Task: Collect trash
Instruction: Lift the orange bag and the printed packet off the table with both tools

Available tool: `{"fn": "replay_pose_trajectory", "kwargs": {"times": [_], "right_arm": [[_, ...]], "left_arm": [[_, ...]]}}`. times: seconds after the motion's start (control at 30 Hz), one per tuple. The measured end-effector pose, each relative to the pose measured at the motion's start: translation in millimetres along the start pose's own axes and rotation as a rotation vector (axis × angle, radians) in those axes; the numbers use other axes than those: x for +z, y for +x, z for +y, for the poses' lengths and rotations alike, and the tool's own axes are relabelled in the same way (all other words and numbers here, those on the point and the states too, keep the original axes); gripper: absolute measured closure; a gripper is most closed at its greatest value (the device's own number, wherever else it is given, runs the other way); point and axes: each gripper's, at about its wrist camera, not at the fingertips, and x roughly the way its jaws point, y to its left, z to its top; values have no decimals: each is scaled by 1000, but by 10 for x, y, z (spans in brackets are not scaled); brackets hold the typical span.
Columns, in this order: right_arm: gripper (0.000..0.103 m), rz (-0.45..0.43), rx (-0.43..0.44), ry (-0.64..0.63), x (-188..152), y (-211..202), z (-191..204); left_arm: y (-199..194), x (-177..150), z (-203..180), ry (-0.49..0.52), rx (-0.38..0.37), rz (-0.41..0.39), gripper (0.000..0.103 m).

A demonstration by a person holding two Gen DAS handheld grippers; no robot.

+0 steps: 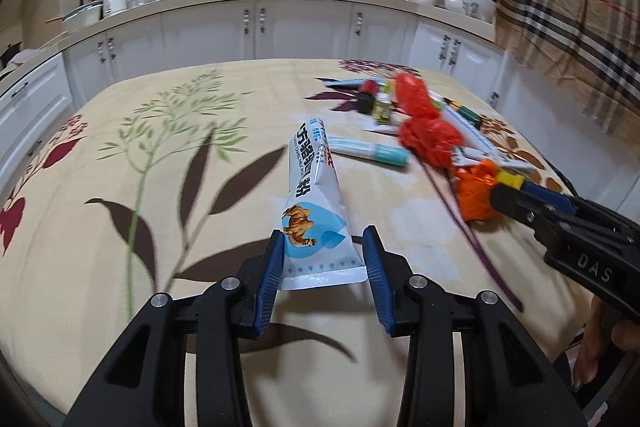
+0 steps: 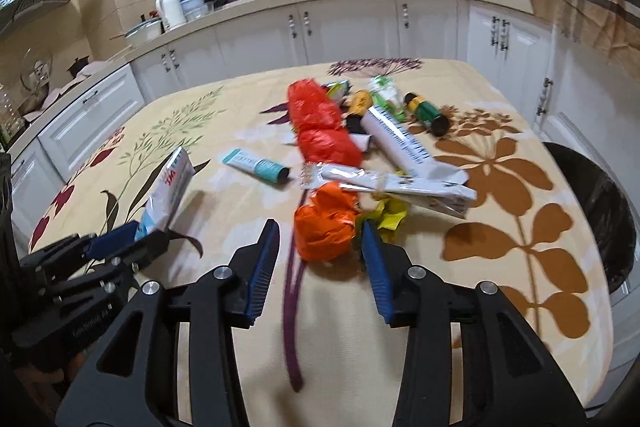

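The left gripper [image 1: 323, 267] has its jaws clamped on the sealed end of a white powder sachet [image 1: 314, 203], lifting it tilted off the tablecloth [image 1: 120, 227], presumably to carry it away. The right gripper [image 2: 320, 259] has its jaws apart around an orange crumpled bag [image 2: 324, 227], neither pad clearly pressing it, so it looks like the next pick. That bag lies at the near end of the trash pile. Beyond it sits a red plastic bag [image 2: 320, 123]; left of it a teal tube [image 2: 256, 165]. A black bin [image 2: 600, 211] waits at the table's right edge, likely the destination.
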Motion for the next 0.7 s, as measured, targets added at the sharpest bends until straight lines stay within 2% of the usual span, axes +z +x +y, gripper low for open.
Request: {"fn": "replay_pose_trajectory", "kwargs": {"times": [0.47,0.7], "right_arm": [[62,-28,-57,17,12,-160,-43],[62,-51,-30,-7,68,-202,76]], "left_arm": [[-24,19,279,-31,49,-20,62],[-51,8,321,-34,57,-26,62]]}}
